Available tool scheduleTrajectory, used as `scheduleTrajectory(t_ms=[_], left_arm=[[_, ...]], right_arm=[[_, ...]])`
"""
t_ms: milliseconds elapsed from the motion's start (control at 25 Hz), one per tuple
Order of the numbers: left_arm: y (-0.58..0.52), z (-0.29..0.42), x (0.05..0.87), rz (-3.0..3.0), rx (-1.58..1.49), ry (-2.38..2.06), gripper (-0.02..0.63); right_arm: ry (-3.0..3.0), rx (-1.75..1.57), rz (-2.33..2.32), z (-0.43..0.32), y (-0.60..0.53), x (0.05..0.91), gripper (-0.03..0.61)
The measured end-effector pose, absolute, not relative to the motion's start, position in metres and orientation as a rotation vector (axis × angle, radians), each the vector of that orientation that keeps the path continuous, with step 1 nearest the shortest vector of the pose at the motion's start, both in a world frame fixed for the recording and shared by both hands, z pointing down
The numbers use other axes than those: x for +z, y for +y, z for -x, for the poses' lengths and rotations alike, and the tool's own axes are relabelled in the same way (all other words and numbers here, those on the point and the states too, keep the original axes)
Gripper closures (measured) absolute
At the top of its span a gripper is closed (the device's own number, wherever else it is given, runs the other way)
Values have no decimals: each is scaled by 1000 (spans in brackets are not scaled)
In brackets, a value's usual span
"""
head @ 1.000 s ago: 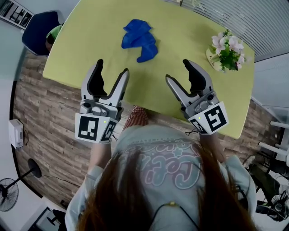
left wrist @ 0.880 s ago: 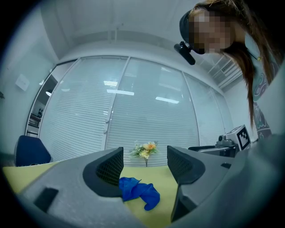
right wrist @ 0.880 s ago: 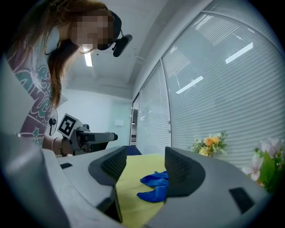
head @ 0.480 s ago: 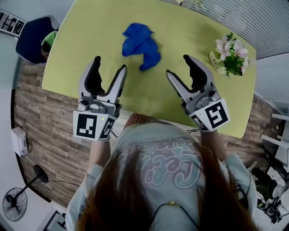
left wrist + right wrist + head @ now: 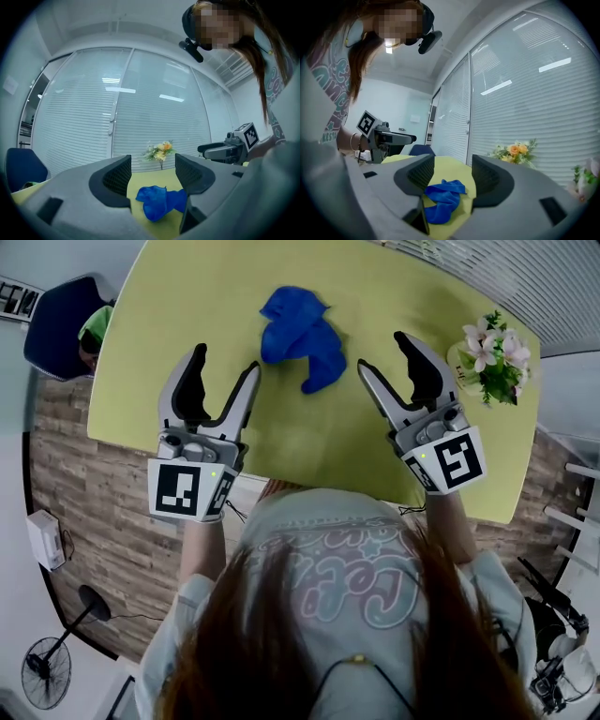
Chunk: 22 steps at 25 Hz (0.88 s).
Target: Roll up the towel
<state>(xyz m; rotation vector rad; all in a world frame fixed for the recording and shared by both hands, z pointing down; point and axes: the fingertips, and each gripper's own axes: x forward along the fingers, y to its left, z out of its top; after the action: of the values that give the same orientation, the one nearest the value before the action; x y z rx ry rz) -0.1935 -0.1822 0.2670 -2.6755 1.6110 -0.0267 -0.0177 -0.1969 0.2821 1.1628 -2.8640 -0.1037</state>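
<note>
The right gripper (image 5: 452, 174), jaws apart, empty, just closing slightly, faces the crumpled blue towel (image 5: 440, 201).

We see a yellow-green worktop (image 5: 187, 296) with a bunch of flowers (image 5: 494, 357) standing near its far right corner. A dark blue chair (image 5: 56, 324) stands beside the far left corner. The floor (image 5: 103, 512) is wood-patterned, and at its left side sit a small white box (image 5: 45, 538) and a standing fan (image 5: 45, 673). Slatted blinds (image 5: 93, 108) cover the wall beyond the worktop.
</note>
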Motion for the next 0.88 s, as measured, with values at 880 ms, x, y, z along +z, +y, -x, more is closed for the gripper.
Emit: scheduleTrajectory(t_ms=[880], left_arm=[[-252,215,333,2680,-422,1399,334]], right_arm=[[-2604,-386,-1099,45,-264,330,348]])
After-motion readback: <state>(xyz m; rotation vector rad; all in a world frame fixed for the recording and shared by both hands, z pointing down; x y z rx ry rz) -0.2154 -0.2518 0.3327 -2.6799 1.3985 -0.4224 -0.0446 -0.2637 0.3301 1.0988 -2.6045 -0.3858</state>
